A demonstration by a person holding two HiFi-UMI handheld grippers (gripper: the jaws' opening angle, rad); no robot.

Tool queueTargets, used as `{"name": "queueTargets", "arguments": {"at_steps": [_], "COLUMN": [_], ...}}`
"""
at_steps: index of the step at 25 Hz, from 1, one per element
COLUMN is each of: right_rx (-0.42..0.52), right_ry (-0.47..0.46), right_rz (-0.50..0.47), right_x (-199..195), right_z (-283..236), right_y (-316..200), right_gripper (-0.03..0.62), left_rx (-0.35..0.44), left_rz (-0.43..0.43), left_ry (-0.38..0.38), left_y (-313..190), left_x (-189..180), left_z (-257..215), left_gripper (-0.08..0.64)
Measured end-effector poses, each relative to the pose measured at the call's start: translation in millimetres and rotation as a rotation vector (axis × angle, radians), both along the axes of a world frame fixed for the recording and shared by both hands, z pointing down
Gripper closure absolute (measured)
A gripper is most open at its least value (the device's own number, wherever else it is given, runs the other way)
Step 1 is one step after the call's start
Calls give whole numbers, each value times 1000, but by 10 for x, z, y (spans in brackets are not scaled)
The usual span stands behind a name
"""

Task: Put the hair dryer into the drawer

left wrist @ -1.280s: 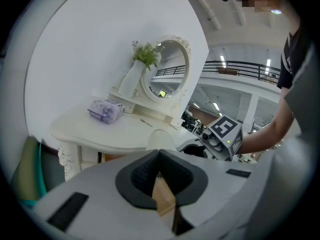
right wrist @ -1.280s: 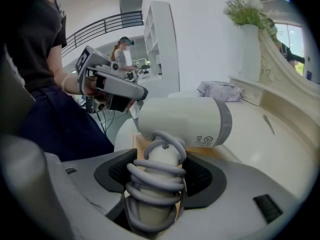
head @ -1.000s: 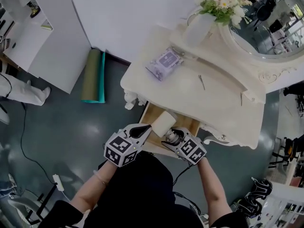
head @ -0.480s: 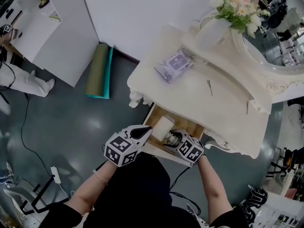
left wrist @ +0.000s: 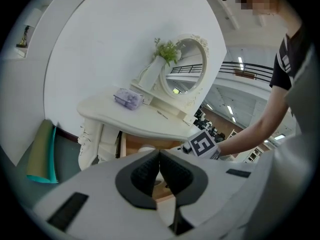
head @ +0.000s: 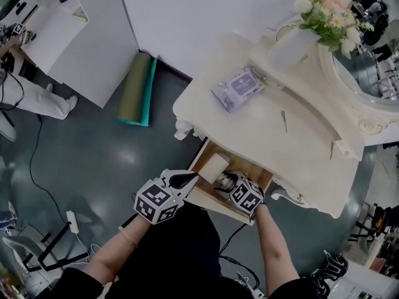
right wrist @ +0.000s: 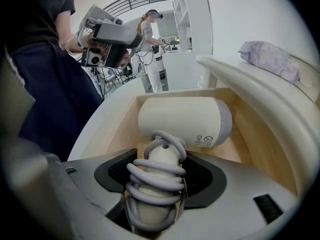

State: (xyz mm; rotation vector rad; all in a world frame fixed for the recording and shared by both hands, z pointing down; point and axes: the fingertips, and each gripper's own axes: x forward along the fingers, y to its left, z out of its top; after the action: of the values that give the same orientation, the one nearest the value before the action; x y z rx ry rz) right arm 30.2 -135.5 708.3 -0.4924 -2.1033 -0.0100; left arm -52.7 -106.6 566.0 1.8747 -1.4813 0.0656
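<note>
Grey floor is spreading beneath a cream table, whose wooden drawer is standing pulled out. Within the drawer's walls the dryer is hanging, barrel crosswise; contact with the bottom is unclear. On its cord-wrapped handle the right gripper is clamping its fingers. Beside the drawer the left gripper is hovering, fingers pressed together, holding nothing. A purple pack is lying on the table.

R gripper on hair dryer, in open drawer | L gripper beside, at drawer front
</note>
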Motion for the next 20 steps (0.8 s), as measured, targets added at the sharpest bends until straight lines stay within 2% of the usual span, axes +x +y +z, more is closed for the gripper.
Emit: {"name": "queueTargets", "arguments": {"at_steps": [9, 16, 20], "right_rx": [31, -16, 26], "right_ry": [34, 44, 73], "right_rz": [-48, 24, 14], "right_x": [-30, -21, 21], "right_z": [174, 271, 362], "right_y": [-23, -40, -48], "right_gripper": [314, 313, 310], "left_rx": [-7, -3, 0], "left_rz": [-11, -33, -29], "left_ry": [0, 8, 6], "left_y": [12, -13, -35], "left_x": [-87, -127, -97], "left_z": [13, 9, -6], "left_gripper": [560, 560, 560]}}
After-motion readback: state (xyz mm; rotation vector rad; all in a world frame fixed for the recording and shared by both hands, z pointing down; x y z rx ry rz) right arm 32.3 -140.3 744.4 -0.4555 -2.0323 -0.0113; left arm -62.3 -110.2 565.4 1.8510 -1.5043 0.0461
